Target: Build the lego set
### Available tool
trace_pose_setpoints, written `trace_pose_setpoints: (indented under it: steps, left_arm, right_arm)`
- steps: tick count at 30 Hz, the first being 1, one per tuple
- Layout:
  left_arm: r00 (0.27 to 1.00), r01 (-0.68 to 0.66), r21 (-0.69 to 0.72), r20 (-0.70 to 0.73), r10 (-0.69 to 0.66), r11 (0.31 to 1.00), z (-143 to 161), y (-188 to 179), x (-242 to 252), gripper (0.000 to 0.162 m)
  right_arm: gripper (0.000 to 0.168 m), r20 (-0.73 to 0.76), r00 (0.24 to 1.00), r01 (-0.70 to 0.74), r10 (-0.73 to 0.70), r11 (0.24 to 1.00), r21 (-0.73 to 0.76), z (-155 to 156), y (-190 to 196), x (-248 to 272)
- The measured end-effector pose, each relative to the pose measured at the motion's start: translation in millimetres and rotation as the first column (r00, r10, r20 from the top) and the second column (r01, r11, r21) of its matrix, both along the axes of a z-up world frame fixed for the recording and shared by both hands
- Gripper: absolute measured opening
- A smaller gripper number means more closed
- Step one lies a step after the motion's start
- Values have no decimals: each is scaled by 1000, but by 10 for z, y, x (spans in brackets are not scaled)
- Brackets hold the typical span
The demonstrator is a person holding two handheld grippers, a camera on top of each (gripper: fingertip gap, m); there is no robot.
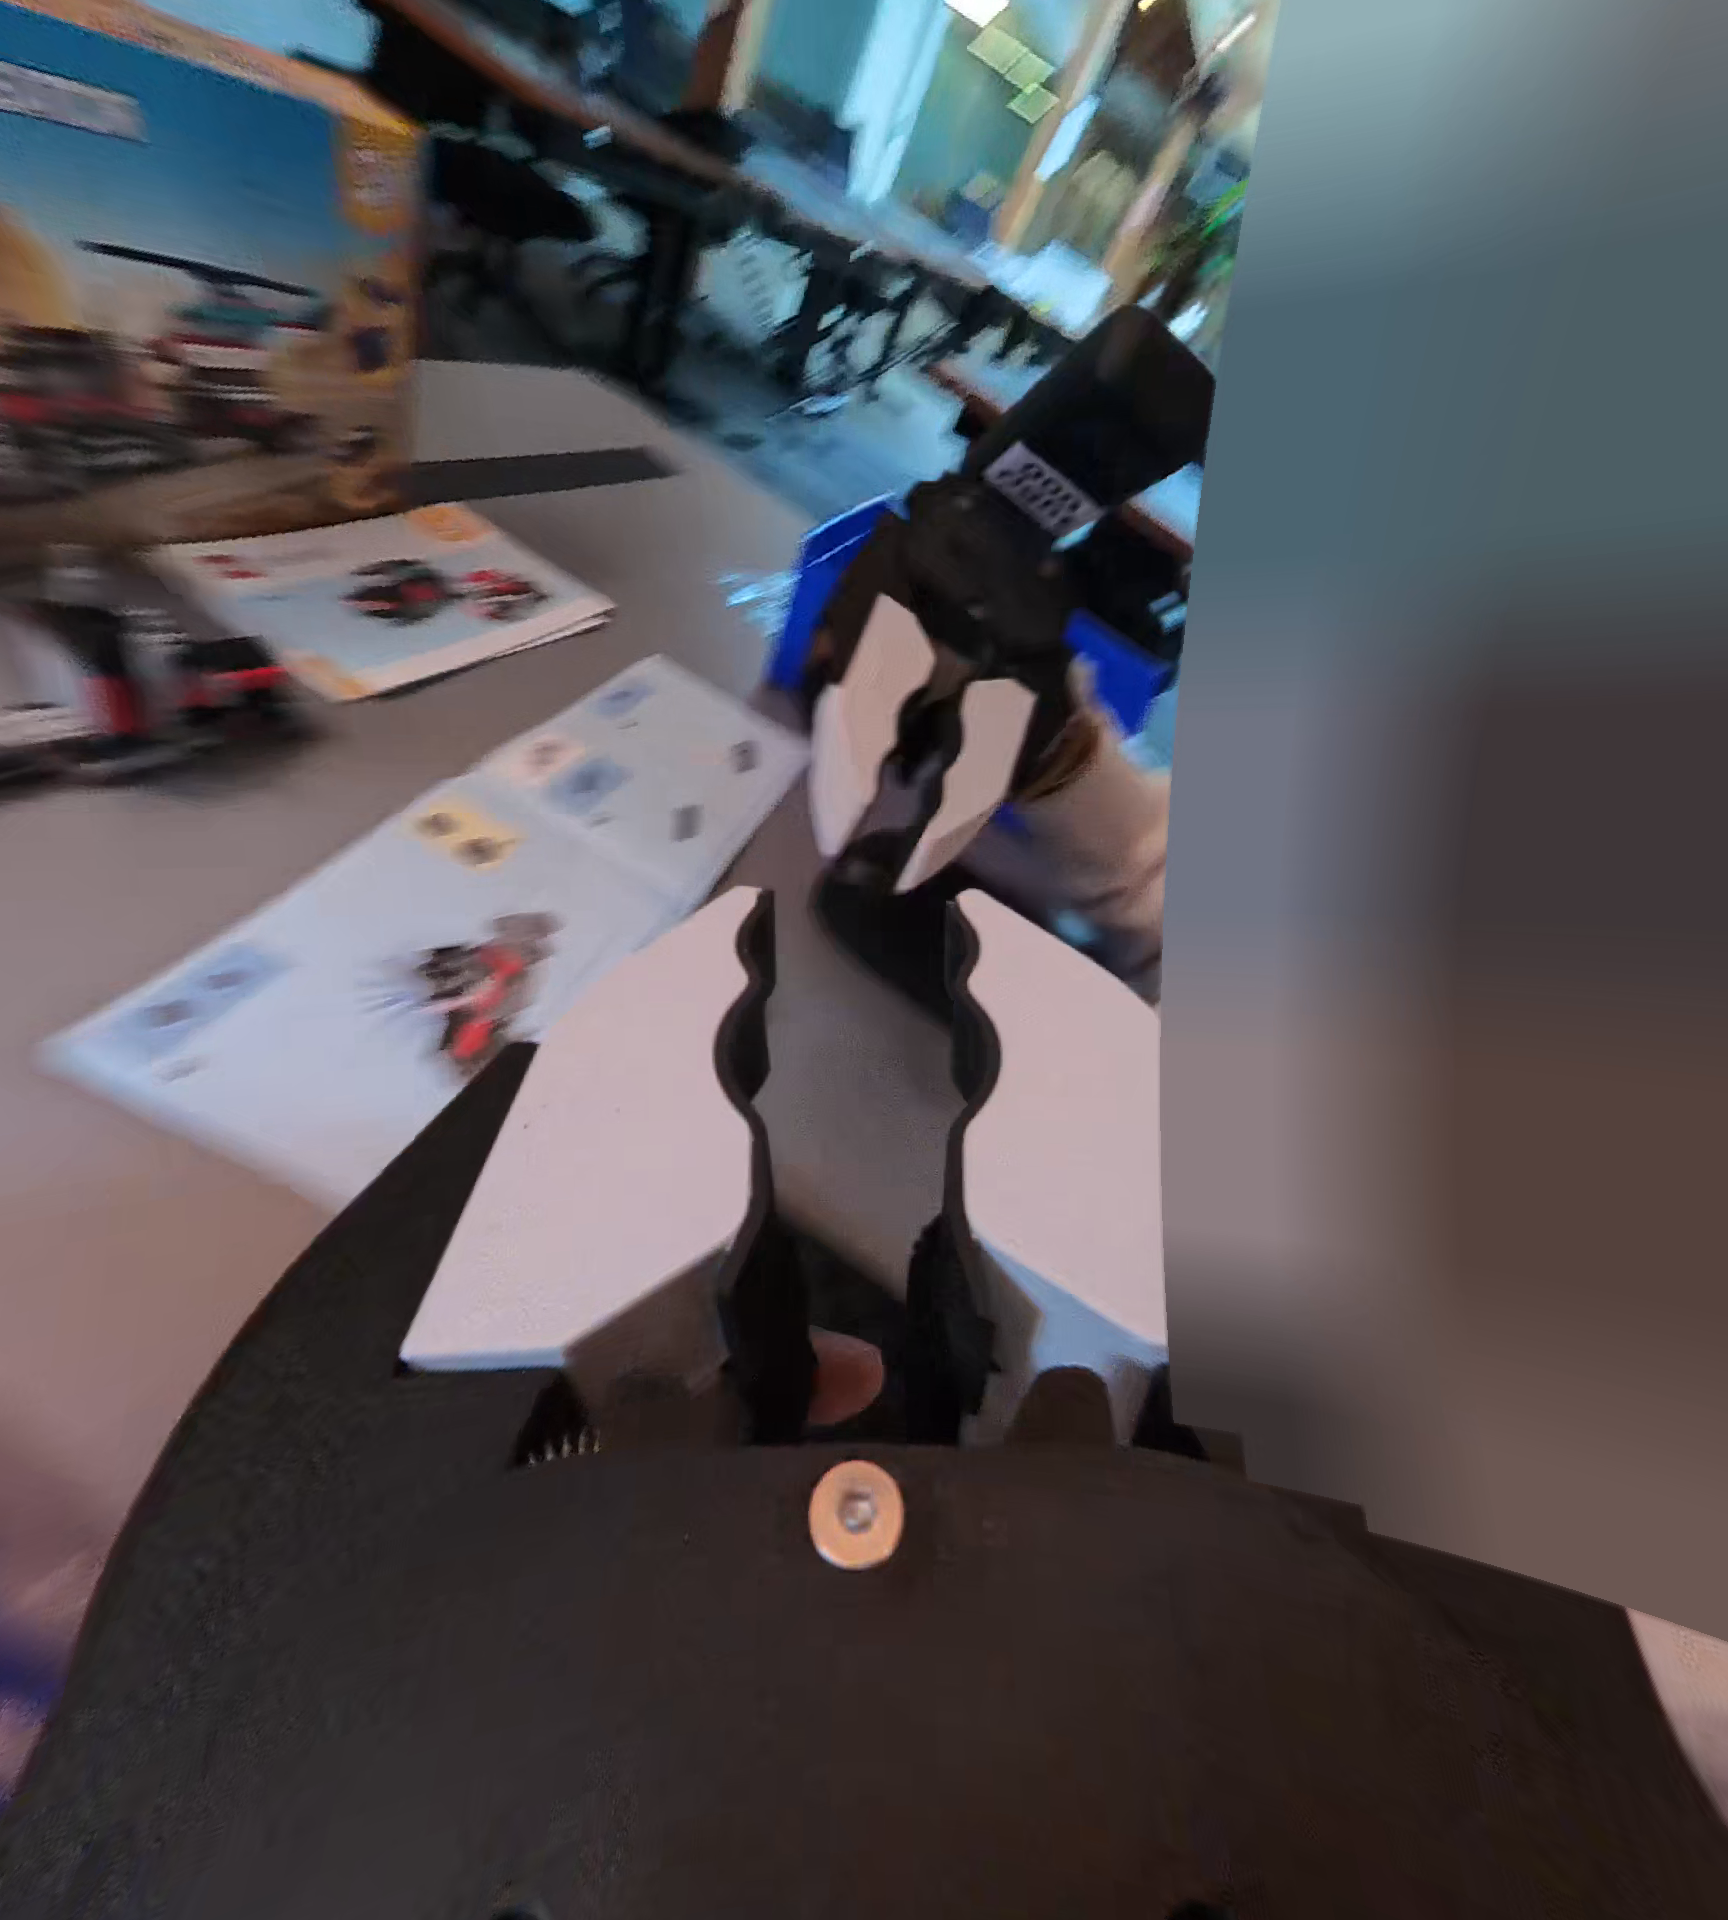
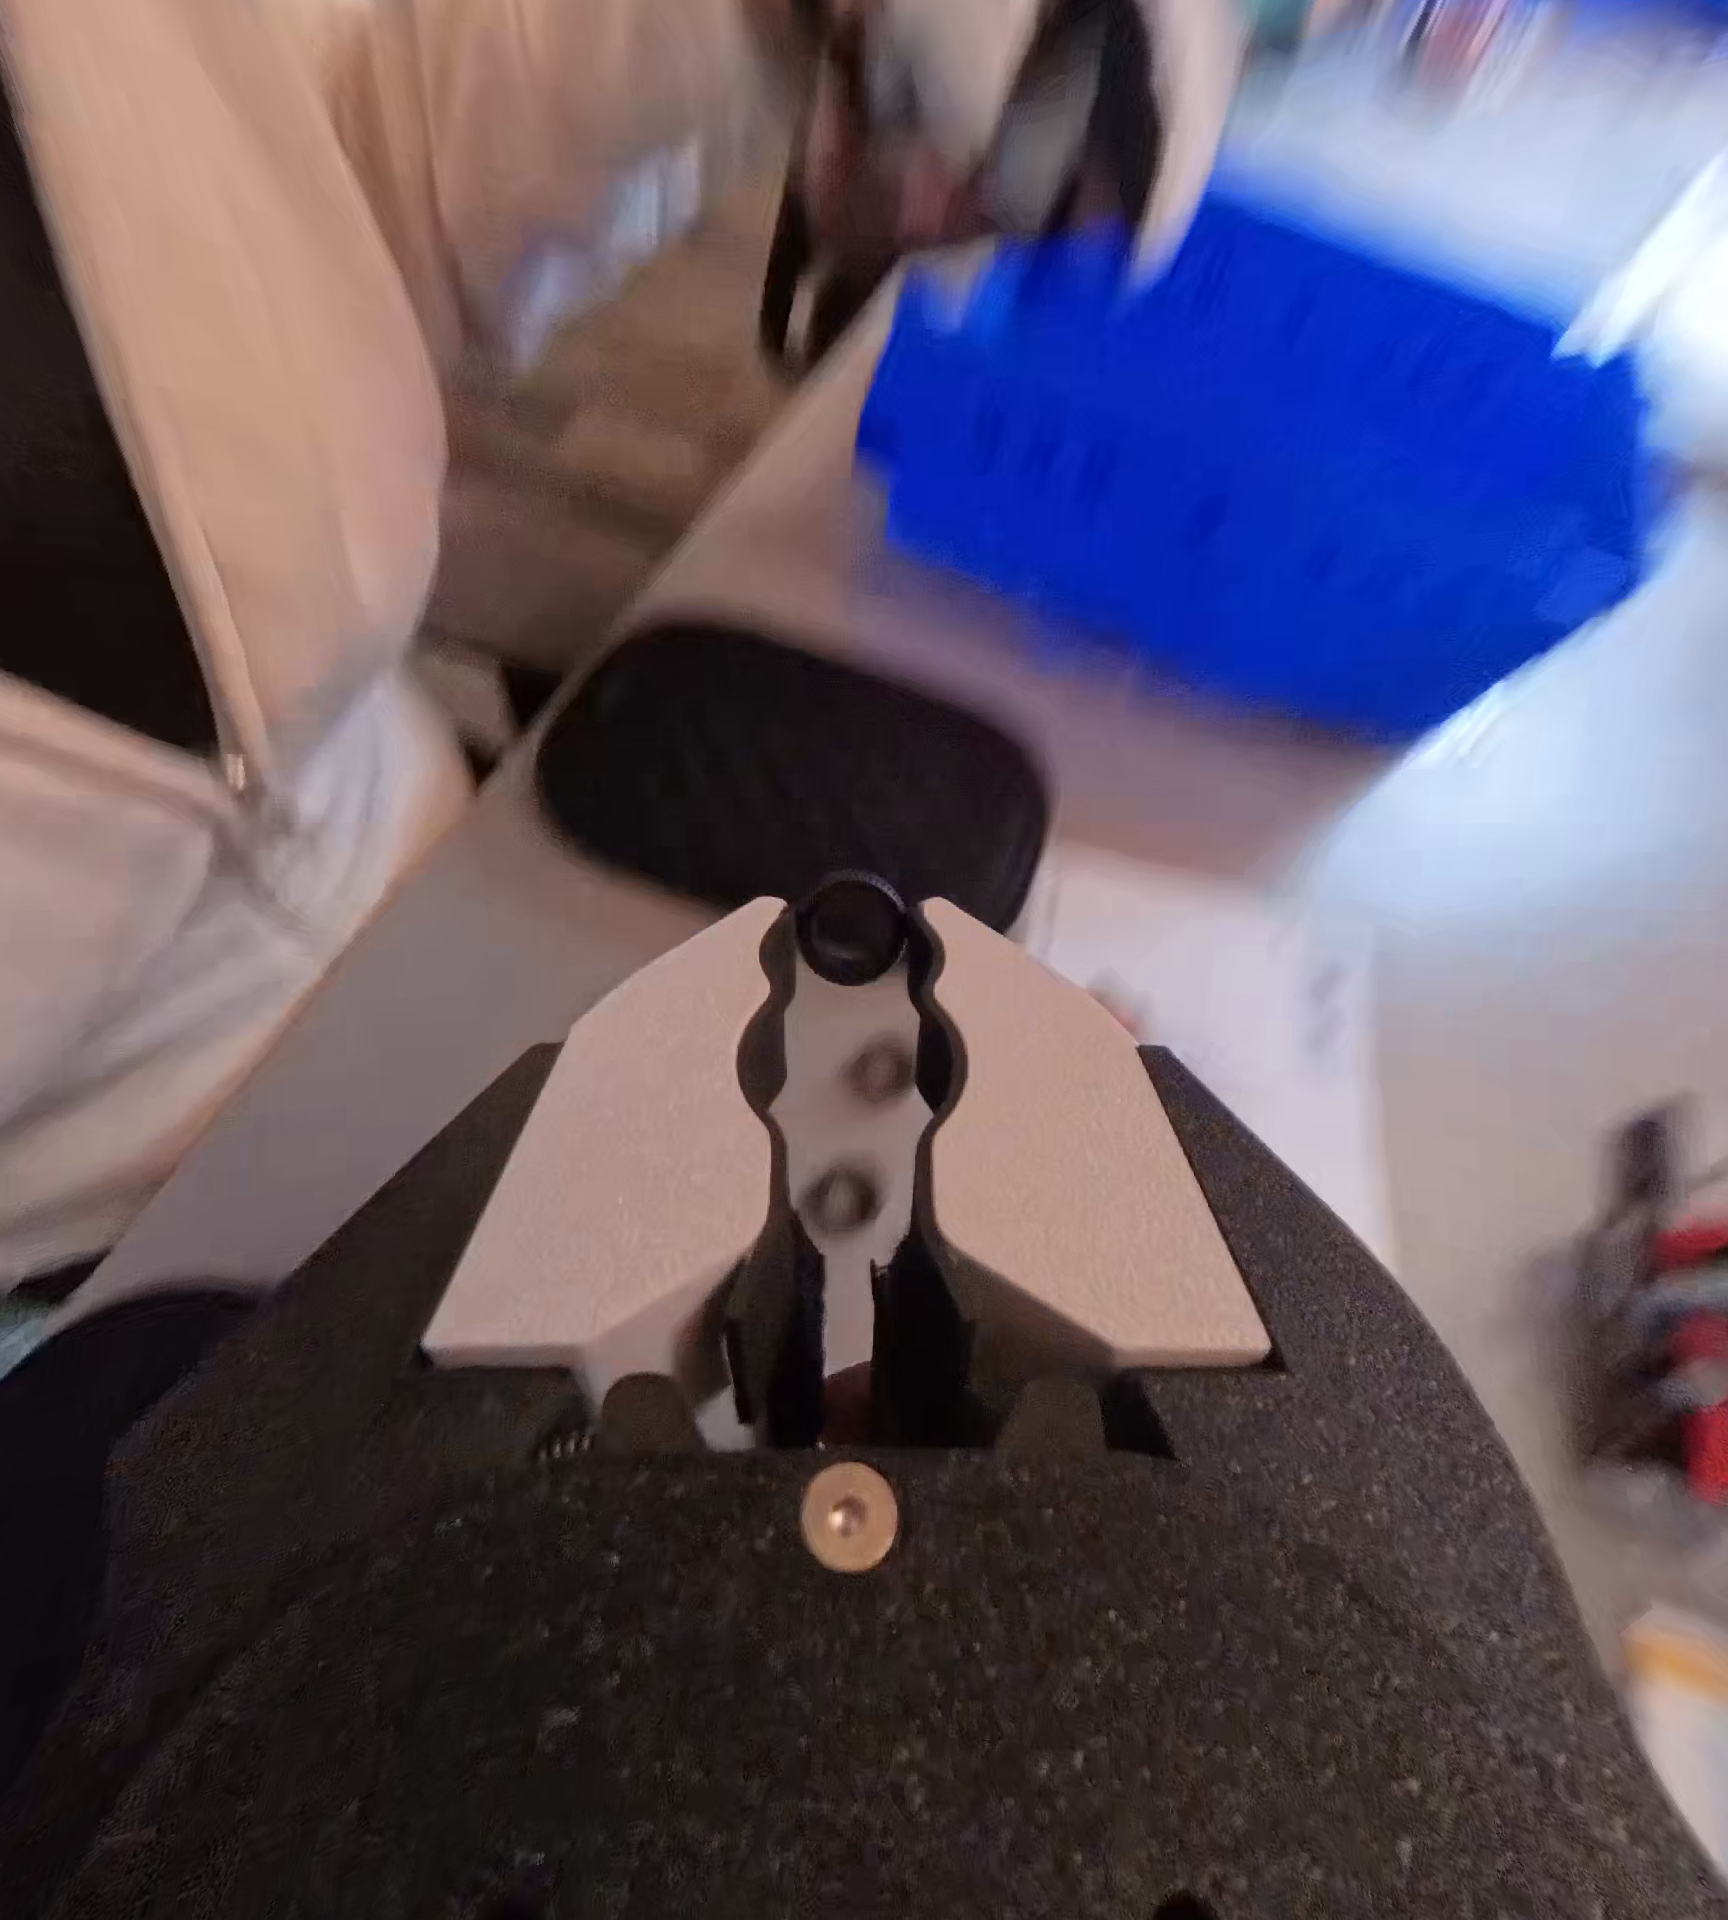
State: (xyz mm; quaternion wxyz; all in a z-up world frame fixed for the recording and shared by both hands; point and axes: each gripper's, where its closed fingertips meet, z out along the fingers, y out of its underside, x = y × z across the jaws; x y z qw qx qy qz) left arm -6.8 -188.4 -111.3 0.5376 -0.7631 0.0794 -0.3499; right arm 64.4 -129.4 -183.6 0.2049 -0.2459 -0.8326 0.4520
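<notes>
The right gripper point(image 2: 852, 935) has its fingers drawn close on a small round black lego piece point(image 2: 852, 927), pinched right at the fingertips in the outermost notch, with the gap behind it empty down to the palm. The left gripper point(image 1: 858, 914) stands part open with nothing between its fingers; only grey table point(image 1: 112, 1195) shows through the gap. Seen from the left wrist view, the right gripper hangs just beyond the left fingertips, pointing down toward them, the dark piece at its tip. Left of the left fingers lies an open instruction booklet point(image 1: 403, 935), farther out a second booklet point(image 1: 392, 603), the part-built black and red model point(image 1: 164, 675), and the set's box point(image 1: 143, 312) behind it. A blue bin point(image 2: 1255, 468) sits ahead and to the right of the right fingers, a black oval object point(image 2: 787, 758) just ahead of them; what it is I cannot tell. Both views are smeared by motion. The step in hand looks like carrying the small piece to its place, perhaps with the left gripper's help. To do it well, keep the pinch steady, since so round a piece held only at the tips may roll or pop out; move slower near the model, line the piece square to its seat before pressing, and steady the model with the free left fingers so it does not slide.
</notes>
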Motion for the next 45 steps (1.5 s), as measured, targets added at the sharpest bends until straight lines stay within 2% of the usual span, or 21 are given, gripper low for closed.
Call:
trace_pose_setpoints:
  steps: [2,5,9,14,18,23,28,34,45]
  left_arm:
    - [981,-119,-60,-163,108,991,-108,-91,-354,32]
    - [911,-284,-121,-342,229,951,-229,-282,-835,32]
    - [798,-432,-160,-527,294,888,-377,-554,-1290,32]
    - [729,-506,-230,-630,269,831,-634,-784,-1616,32]
    - [707,-504,-278,-676,206,818,-847,-880,-1772,31]
    - [719,-445,-387,-692,64,808,-1123,-981,-1831,29]
    - [722,-323,-512,-677,-143,796,-1402,-1099,-1792,26]
    - [690,-263,-605,-662,-292,751,-1670,-1177,-1819,27]
    - [671,-217,-648,-642,-371,730,-1892,-1183,-1735,29]
  right_arm:
    - [20,227,971,48,-71,993,105,-483,218,135]
    - [20,384,910,79,-158,973,215,-883,407,284]
    - [21,448,868,86,-214,953,289,-1105,470,312]
    - [21,457,863,75,-217,948,309,-1207,450,285]
    - [35,460,862,89,-214,956,279,-1193,422,304]
    - [37,376,906,174,-193,981,84,-984,350,269]
    - [37,321,927,245,-196,962,-122,-830,361,353]
    - [37,324,910,316,-257,938,-144,-742,461,454]
    - [38,351,901,312,-253,942,-121,-719,433,511]
